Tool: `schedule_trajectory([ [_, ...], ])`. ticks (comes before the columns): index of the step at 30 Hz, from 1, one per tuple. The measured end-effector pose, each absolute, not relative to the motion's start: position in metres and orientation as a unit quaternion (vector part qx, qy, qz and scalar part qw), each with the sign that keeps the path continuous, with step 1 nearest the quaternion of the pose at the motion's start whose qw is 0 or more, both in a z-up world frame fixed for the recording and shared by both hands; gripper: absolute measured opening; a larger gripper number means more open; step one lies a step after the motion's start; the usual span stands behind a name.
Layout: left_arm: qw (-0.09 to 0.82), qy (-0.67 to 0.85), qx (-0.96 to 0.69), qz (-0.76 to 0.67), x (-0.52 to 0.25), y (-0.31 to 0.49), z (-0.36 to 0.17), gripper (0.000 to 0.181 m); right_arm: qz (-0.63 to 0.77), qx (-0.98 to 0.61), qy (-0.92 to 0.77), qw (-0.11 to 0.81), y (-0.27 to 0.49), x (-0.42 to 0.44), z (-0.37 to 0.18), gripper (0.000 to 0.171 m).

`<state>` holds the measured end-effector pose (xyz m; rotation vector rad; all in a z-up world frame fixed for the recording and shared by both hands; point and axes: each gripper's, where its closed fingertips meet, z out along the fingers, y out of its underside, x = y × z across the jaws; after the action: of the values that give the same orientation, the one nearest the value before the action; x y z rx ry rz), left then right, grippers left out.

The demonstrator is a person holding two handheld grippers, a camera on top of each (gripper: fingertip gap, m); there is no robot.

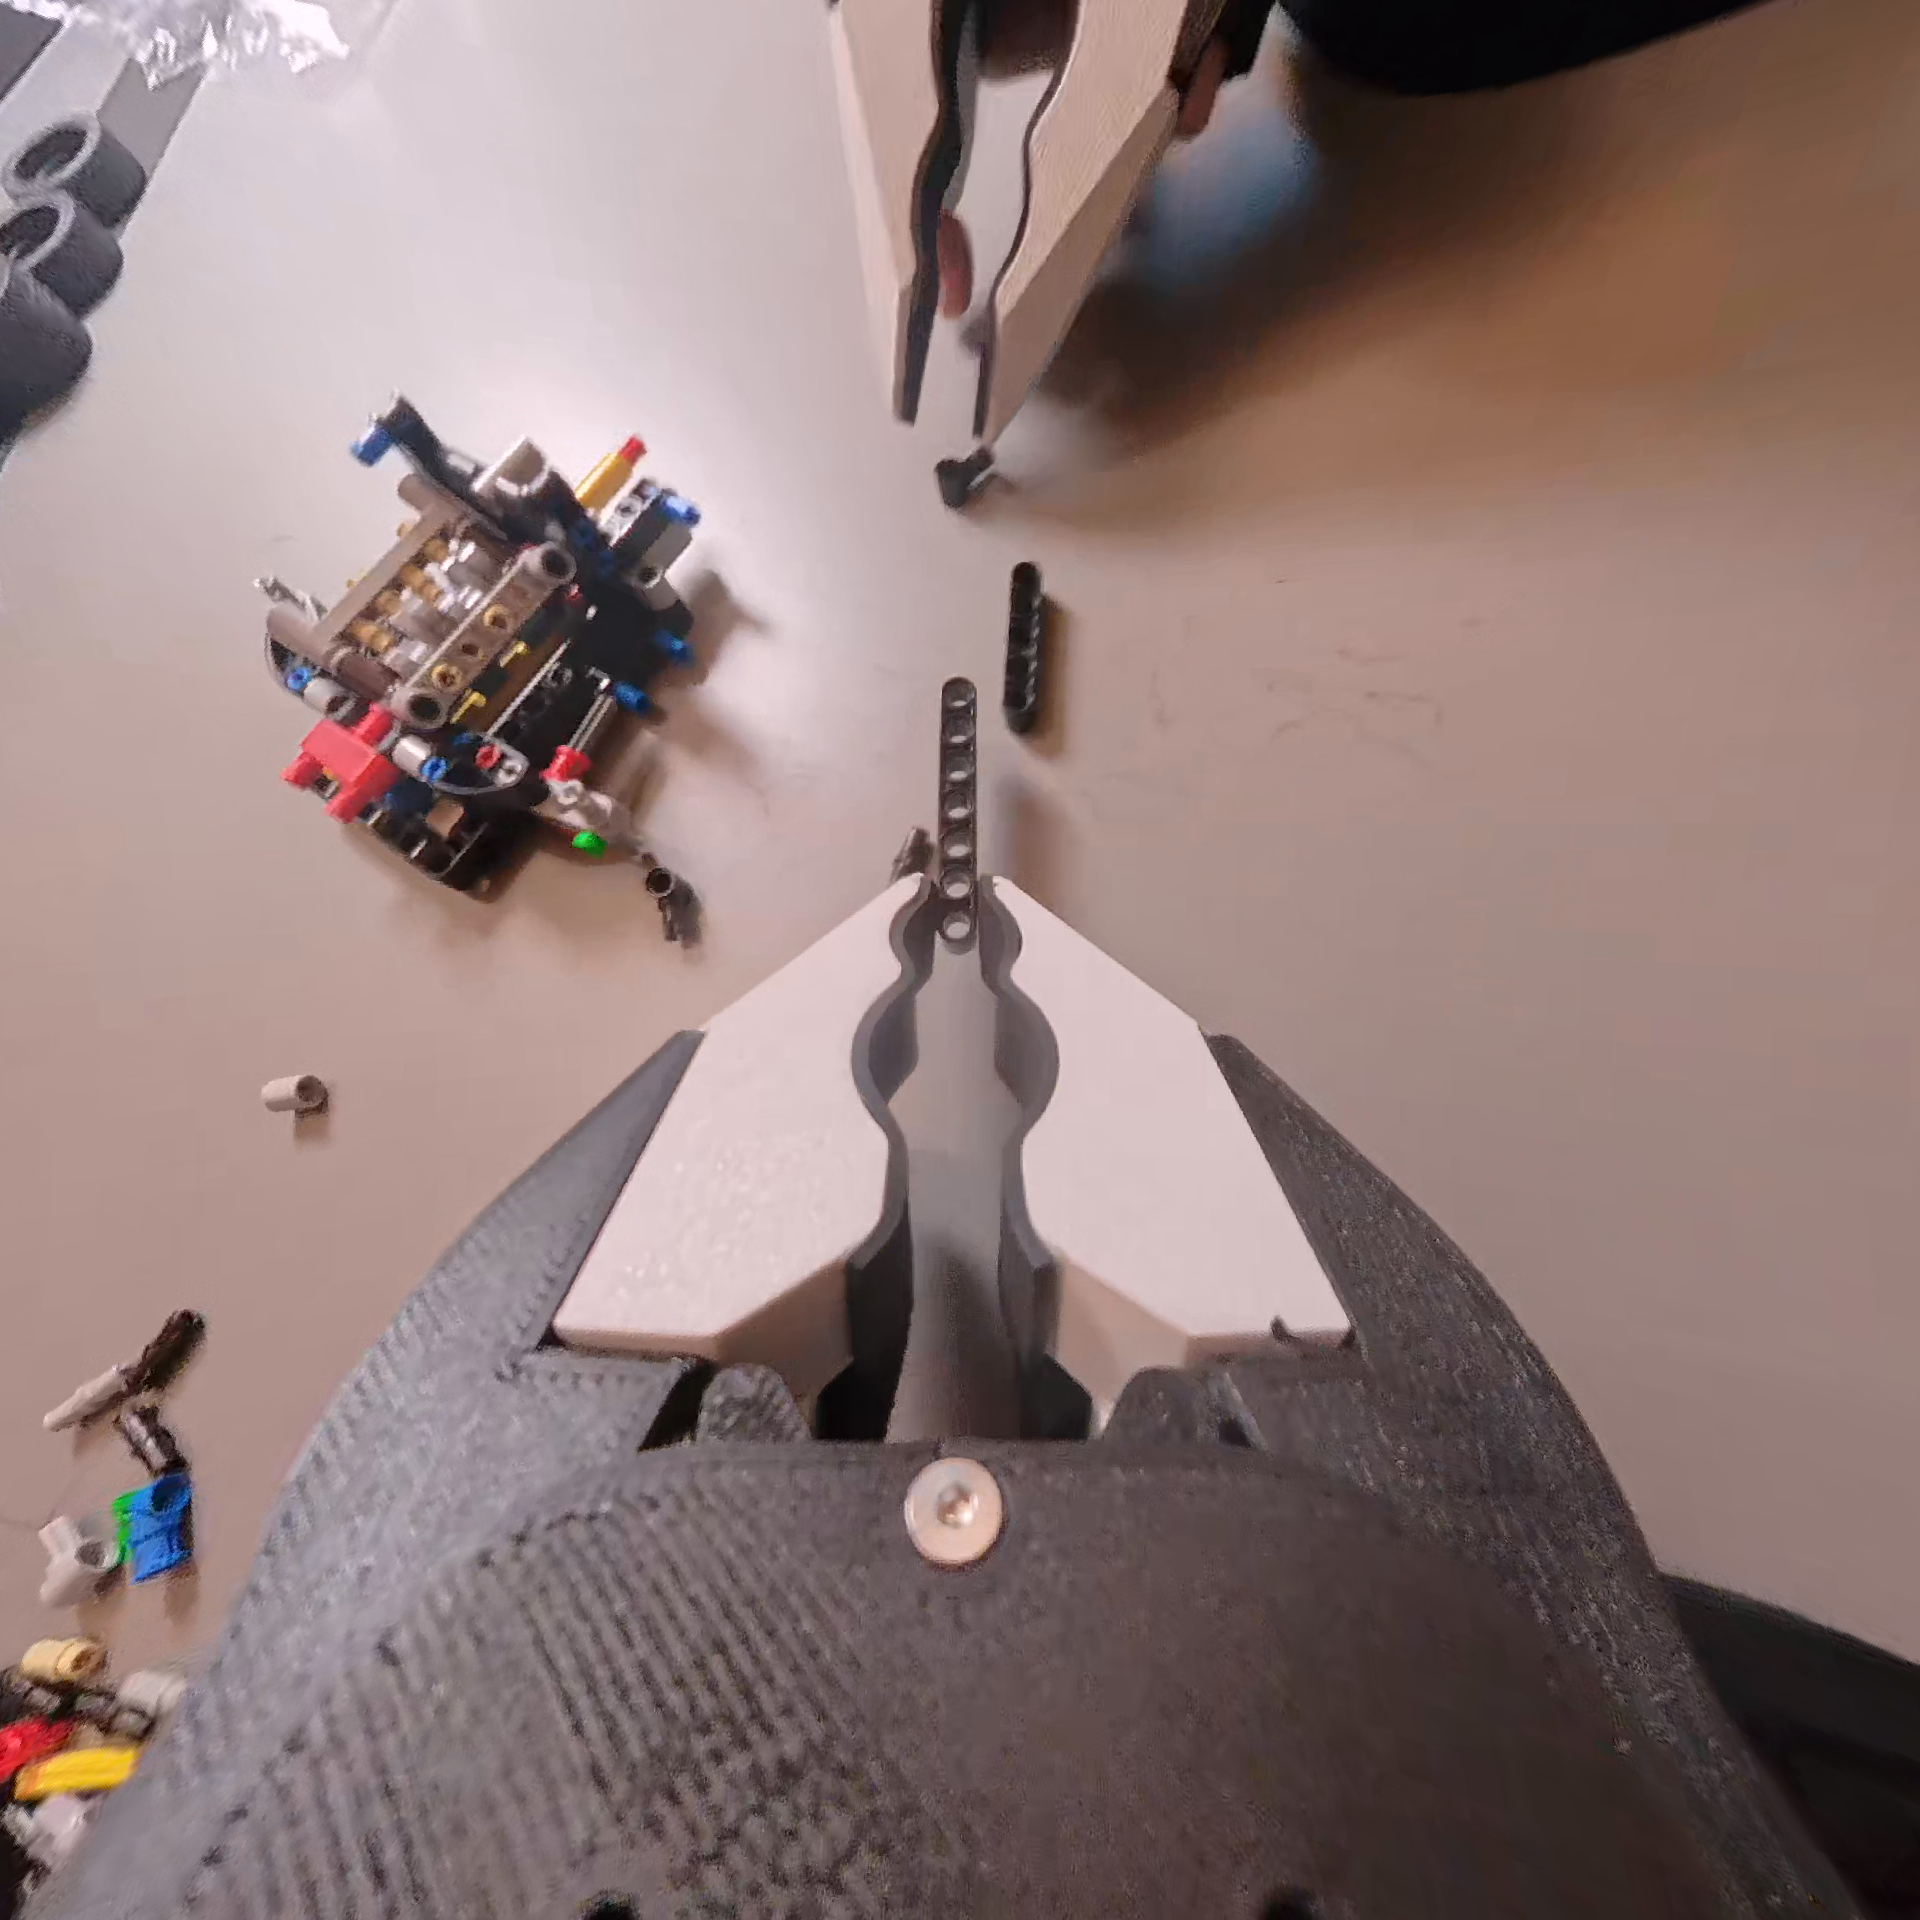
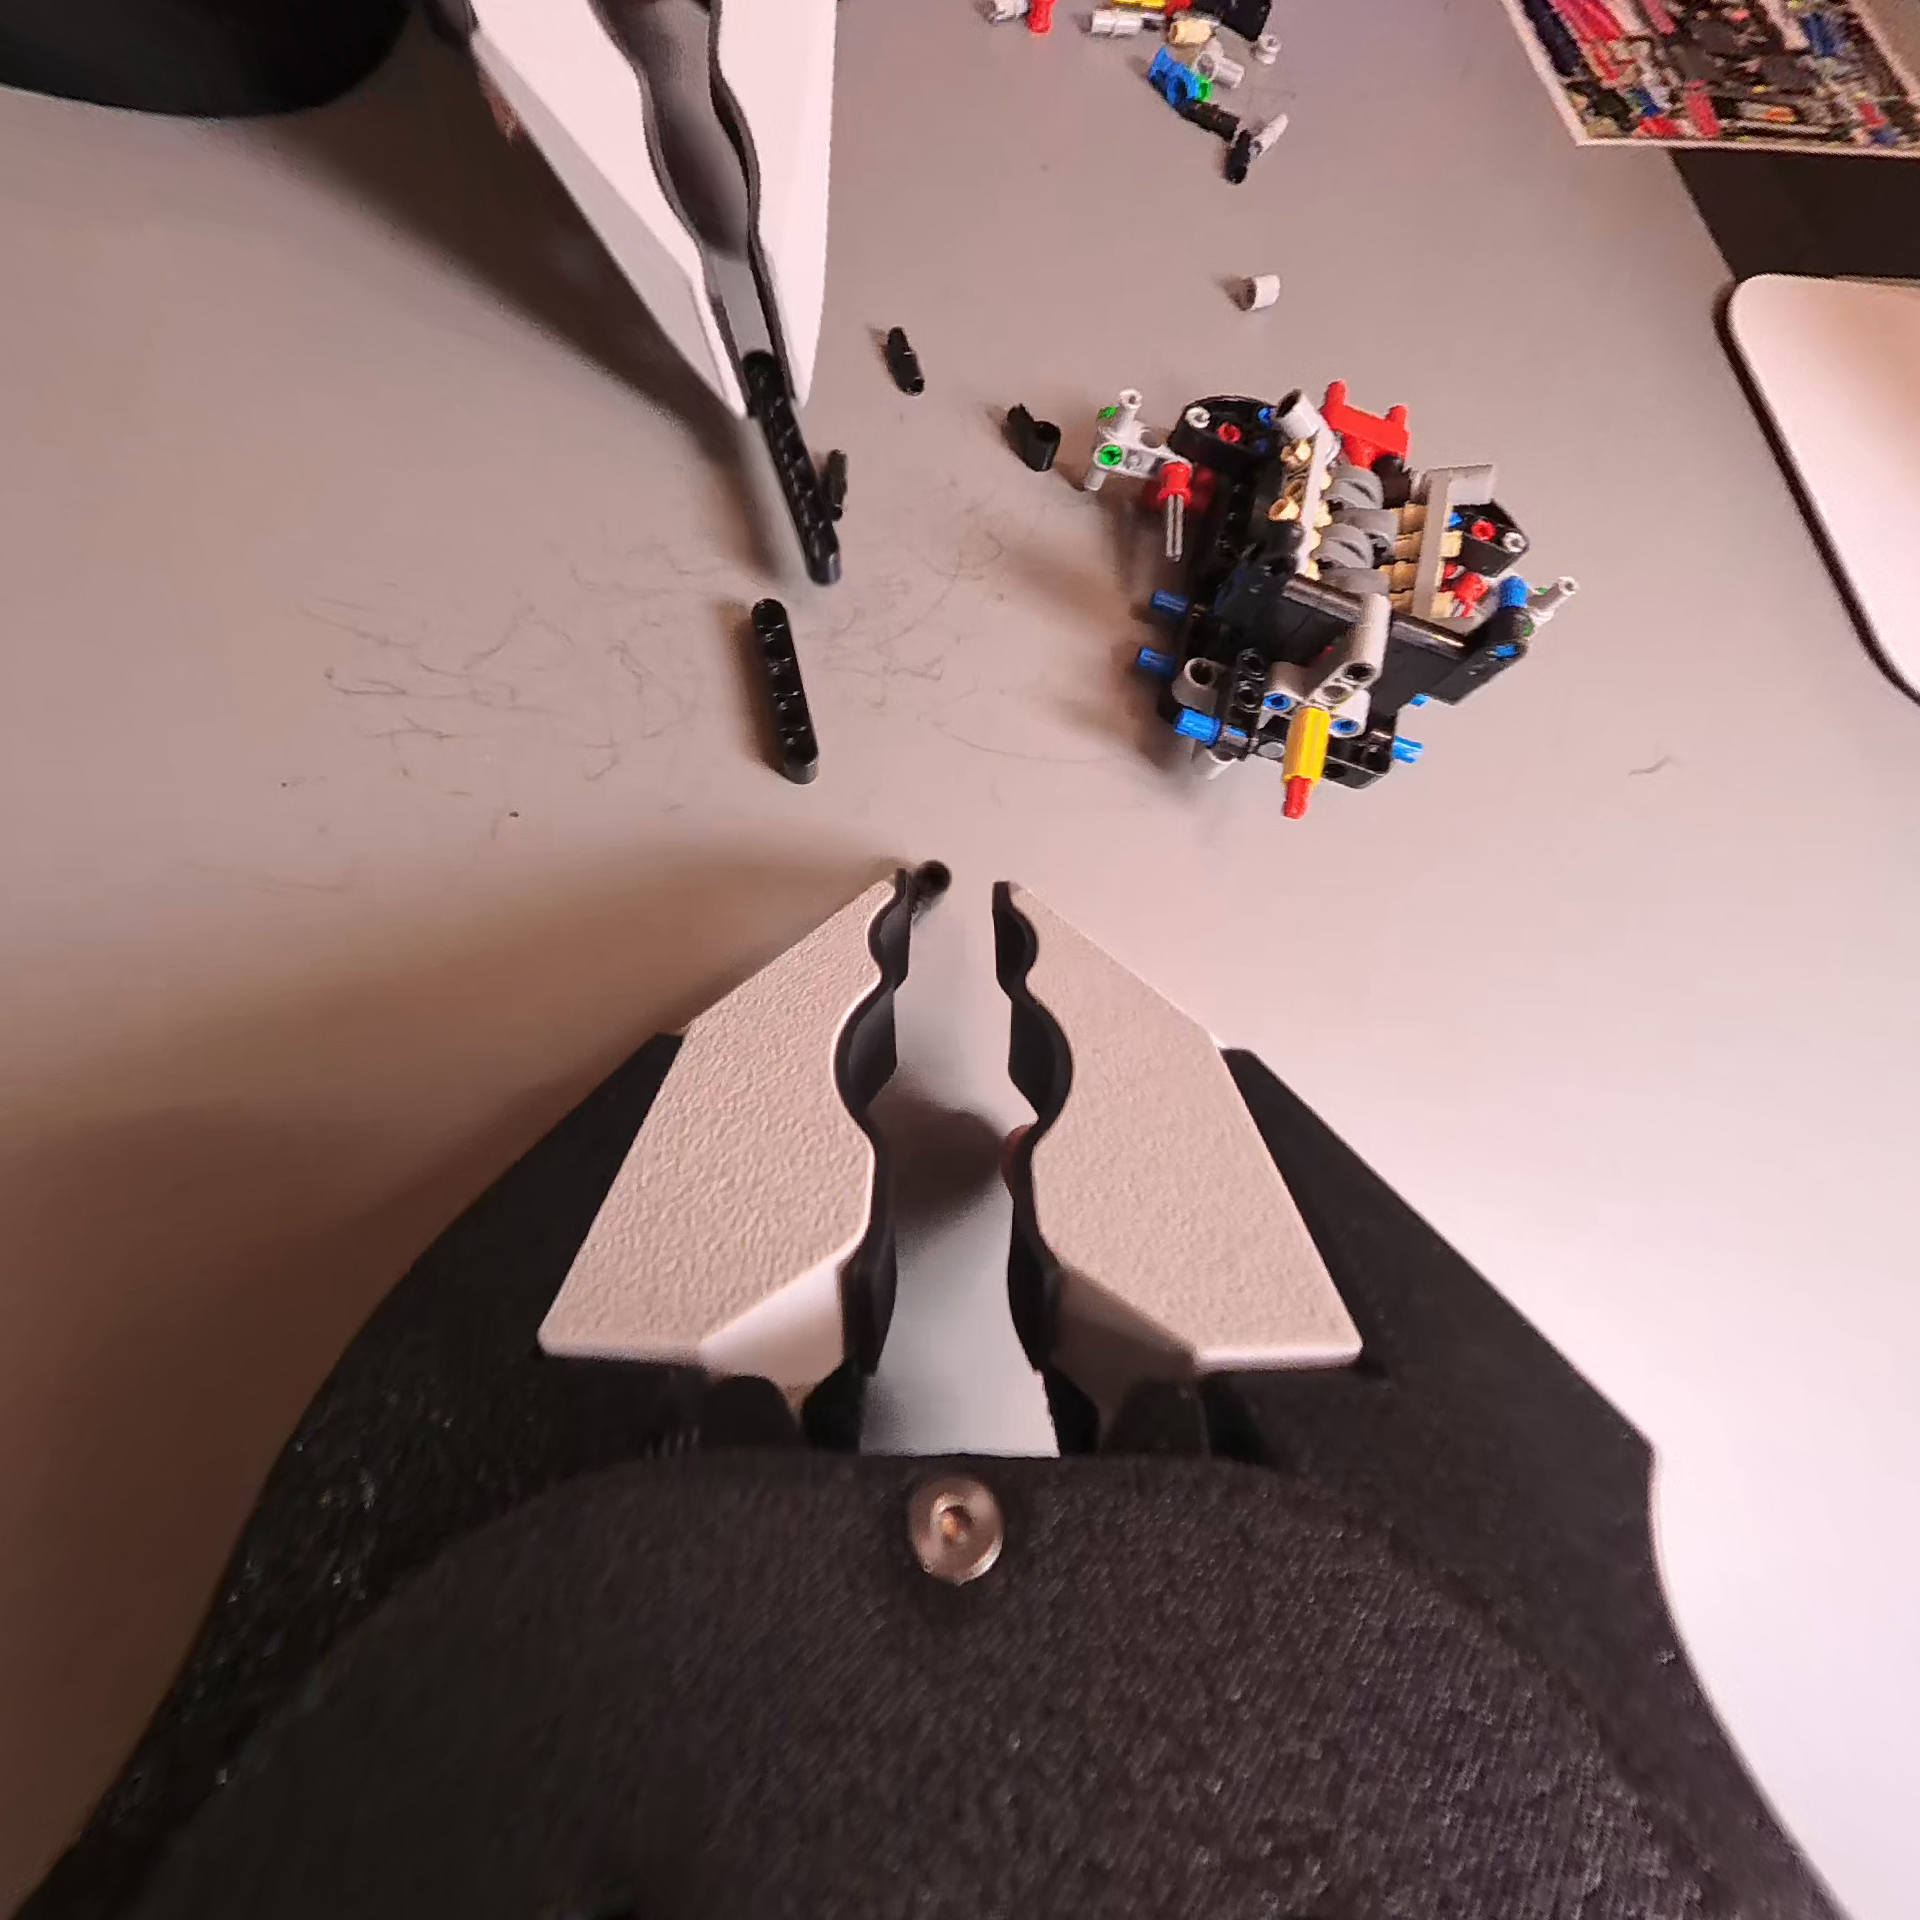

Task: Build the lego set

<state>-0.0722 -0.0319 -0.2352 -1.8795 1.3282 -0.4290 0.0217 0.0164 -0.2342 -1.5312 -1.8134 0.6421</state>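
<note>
Left hand-held gripper (image 1: 958, 902): clamped on a long black beam (image 1: 958, 800), which juts forward from its tips.
Right hand-held gripper (image 2: 943, 896): narrow gap, nothing clearly between its tips; a small black pin (image 2: 928, 881) lies at the left tip.
Short beam (image 2: 784, 690): flat on the tabletop (image 2: 1455, 1039), beside the long beam's end.
Build (image 2: 1340, 592): on the tabletop, well right of the short beam.
</note>
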Motion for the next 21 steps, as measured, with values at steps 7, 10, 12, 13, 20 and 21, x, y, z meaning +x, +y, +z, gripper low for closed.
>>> schedule_trajectory([
  [7, 0.373, 0.556, -0.713, -0.207, -0.056, -0.055, -0.232, 0.006, 0.233, -0.574, -0.708, 0.339, 0.009, 0.016, -0.235, 0.015],
  [10, 0.359, 0.567, -0.713, -0.203, -0.048, -0.060, -0.239, 0.006, 0.244, -0.554, -0.713, 0.353, 0.000, 0.009, -0.227, 0.017],
  [12, 0.353, 0.573, -0.712, -0.200, -0.043, -0.062, -0.244, 0.006, 0.247, -0.546, -0.721, 0.347, -0.008, 0.004, -0.229, 0.018],
  [13, 0.351, 0.574, -0.713, -0.200, -0.041, -0.062, -0.245, 0.006, 0.246, -0.544, -0.725, 0.343, -0.011, 0.002, -0.232, 0.018],
  [20, 0.356, 0.566, -0.716, -0.200, -0.037, -0.060, -0.245, 0.013, 0.245, -0.548, -0.734, 0.317, -0.016, -0.006, -0.240, 0.017],
  [21, 0.355, 0.565, -0.717, -0.201, -0.037, -0.060, -0.245, 0.015, 0.243, -0.549, -0.735, 0.314, -0.016, -0.007, -0.241, 0.017],
])
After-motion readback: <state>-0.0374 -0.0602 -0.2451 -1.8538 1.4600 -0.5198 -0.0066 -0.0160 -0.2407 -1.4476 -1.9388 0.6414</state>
